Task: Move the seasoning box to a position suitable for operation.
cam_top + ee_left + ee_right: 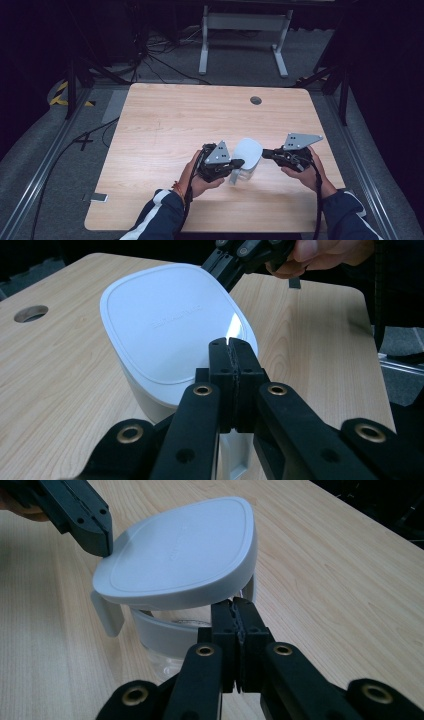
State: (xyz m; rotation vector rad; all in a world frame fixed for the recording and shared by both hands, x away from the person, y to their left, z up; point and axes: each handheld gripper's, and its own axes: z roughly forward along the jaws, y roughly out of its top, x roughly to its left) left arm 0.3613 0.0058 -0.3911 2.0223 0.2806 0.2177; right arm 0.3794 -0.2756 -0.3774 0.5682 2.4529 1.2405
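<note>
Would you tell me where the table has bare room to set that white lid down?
The far half of the table, between the container and the cable hole, is bare, as is the whole left side. It is crowded near the front edge, where the left gripper and right gripper flank the lid.

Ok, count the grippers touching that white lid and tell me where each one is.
2. The left gripper, shut, touches the white lid's left edge in the high view. The right gripper, shut, meets its right edge. In the right gripper view the lid sits lifted above the clear container.
</note>
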